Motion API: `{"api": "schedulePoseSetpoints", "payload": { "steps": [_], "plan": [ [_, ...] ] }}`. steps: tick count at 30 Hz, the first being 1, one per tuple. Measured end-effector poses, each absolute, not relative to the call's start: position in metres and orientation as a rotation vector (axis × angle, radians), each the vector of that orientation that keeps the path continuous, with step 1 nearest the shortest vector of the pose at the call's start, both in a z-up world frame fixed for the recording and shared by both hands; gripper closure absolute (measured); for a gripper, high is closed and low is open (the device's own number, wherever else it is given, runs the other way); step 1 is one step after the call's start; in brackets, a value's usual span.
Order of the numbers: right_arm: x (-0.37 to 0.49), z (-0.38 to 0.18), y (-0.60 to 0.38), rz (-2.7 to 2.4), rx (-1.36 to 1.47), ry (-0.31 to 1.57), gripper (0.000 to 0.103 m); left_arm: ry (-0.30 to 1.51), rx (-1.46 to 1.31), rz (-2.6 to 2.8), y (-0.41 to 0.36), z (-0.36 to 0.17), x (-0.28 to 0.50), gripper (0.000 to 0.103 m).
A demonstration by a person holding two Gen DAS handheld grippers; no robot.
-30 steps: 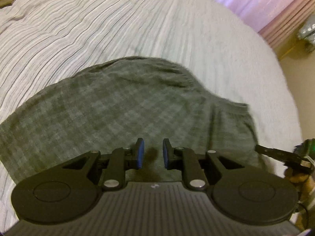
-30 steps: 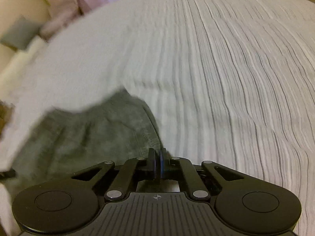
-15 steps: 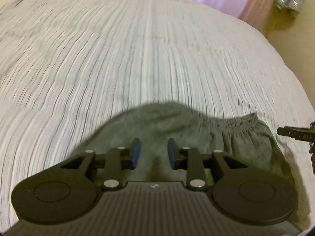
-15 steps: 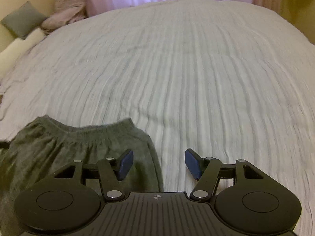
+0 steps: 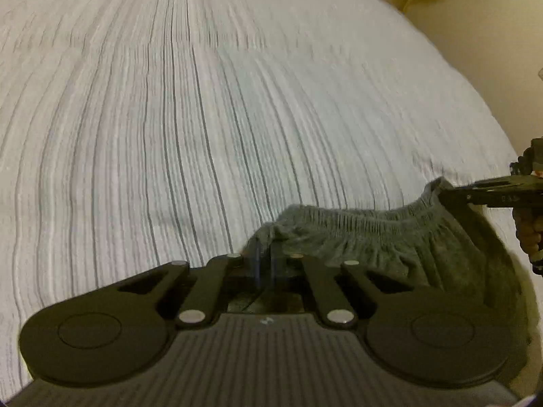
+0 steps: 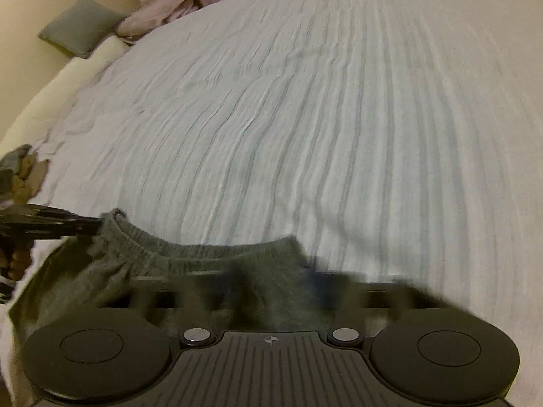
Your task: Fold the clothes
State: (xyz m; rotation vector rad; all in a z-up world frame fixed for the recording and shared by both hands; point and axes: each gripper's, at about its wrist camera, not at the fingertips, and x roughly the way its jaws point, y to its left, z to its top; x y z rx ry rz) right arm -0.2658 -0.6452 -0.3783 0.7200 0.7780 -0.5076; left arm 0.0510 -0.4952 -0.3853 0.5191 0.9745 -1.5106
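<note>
Grey shorts (image 5: 390, 237) with a gathered elastic waistband lie on the striped white bed cover (image 5: 203, 118). My left gripper (image 5: 265, 266) is shut on the left corner of the waistband. In the left wrist view my right gripper (image 5: 451, 194) reaches the waistband's right corner from the right edge. In the right wrist view the shorts (image 6: 203, 264) lie in front of my right gripper (image 6: 275, 281), whose fingers are smeared by motion blur around the waistband's right end. There my left gripper (image 6: 91, 225) pinches the far corner.
The bed cover (image 6: 305, 118) stretches far ahead. A grey cushion (image 6: 78, 27) and pinkish bedding (image 6: 163, 0) lie at the head of the bed by a cream headboard (image 6: 51, 78). A beige wall (image 5: 475, 34) borders the bed's right side.
My left gripper has shut on the waistband's left corner. My right gripper, wide open half a second ago, now straddles the right end with its fingers blurred in motion.
</note>
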Motion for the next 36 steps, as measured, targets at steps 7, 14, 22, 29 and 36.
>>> {"api": "schedulePoseSetpoints", "payload": {
  "steps": [7,14,22,29,36],
  "plan": [
    [-0.269,-0.355,-0.626,-0.567,0.557,0.654,0.096,0.688,0.427,-1.472,-0.479,-0.357,0.038,0.1],
    [-0.25,-0.372,-0.63,-0.781,0.523,0.741,0.035,0.646,0.706,-1.316,-0.509,-0.396,0.015,0.07],
    [-0.294,-0.309,-0.579,-0.833,0.501,0.688,0.028,0.744,0.412,-1.097,-0.421,-0.338,0.038,0.1],
    [-0.316,-0.331,-0.447,-0.752,0.355,0.893,0.028,0.814,0.587,-1.174,-0.322,-0.342,-0.026,0.1],
    [-0.395,-0.343,-0.387,-0.94,0.337,1.122,0.028,0.877,0.567,-0.866,-0.26,-0.343,-0.003,0.099]
  ]
}}
